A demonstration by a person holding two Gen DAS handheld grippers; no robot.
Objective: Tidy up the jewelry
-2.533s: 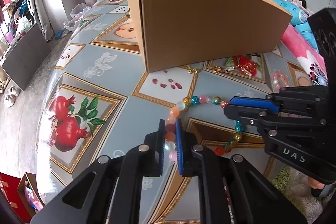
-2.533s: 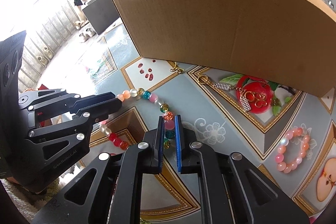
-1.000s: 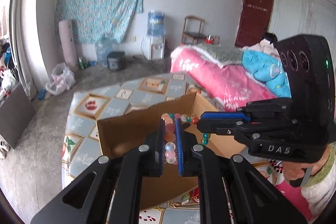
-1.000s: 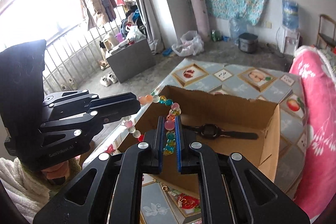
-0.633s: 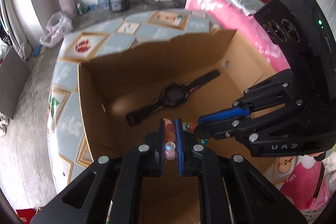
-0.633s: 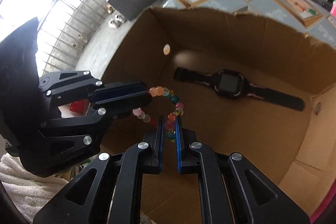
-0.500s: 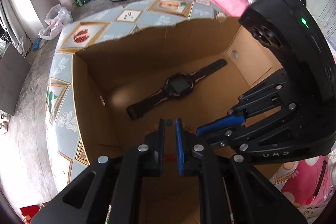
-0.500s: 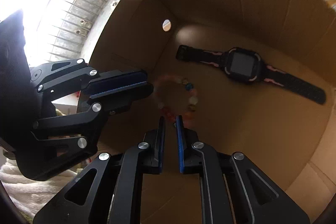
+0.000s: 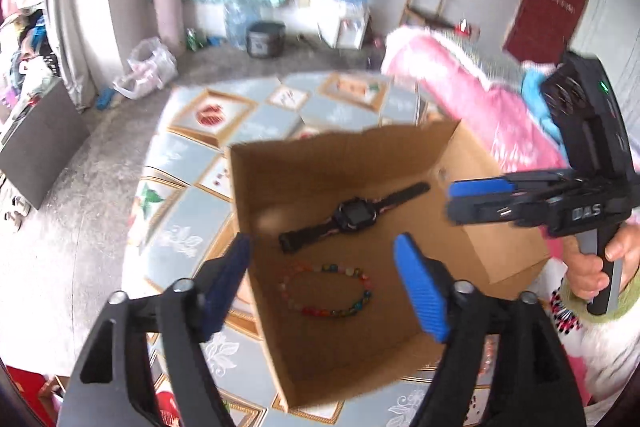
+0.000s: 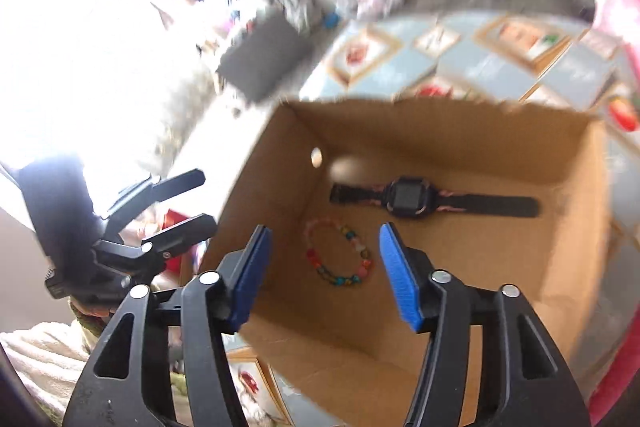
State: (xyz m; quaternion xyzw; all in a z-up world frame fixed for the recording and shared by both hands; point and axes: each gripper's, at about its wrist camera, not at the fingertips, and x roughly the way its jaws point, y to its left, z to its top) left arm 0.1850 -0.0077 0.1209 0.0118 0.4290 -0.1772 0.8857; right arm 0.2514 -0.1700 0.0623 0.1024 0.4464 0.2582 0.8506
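Observation:
A multicoloured bead bracelet (image 9: 326, 291) lies flat on the floor of an open cardboard box (image 9: 280, 183), just in front of a black wristwatch (image 9: 354, 215). My left gripper (image 9: 324, 279) is open and empty, held above the box over the bracelet. My right gripper (image 10: 322, 267) is open and empty too, above the same box; the bracelet (image 10: 340, 253) and watch (image 10: 408, 201) show between and beyond its pads. The right gripper also shows at the right of the left wrist view (image 9: 456, 201).
The box stands on a table with a blue-grey fruit-patterned cloth (image 9: 188, 195). A pink bedspread (image 9: 460, 75) lies to the right. Grey floor, a water dispenser and a dark cabinet (image 9: 36, 143) lie beyond the table.
Both grippers carried the bracelet from the table up over the box, let it drop inside, and have since opened wide and risen higher above the box.

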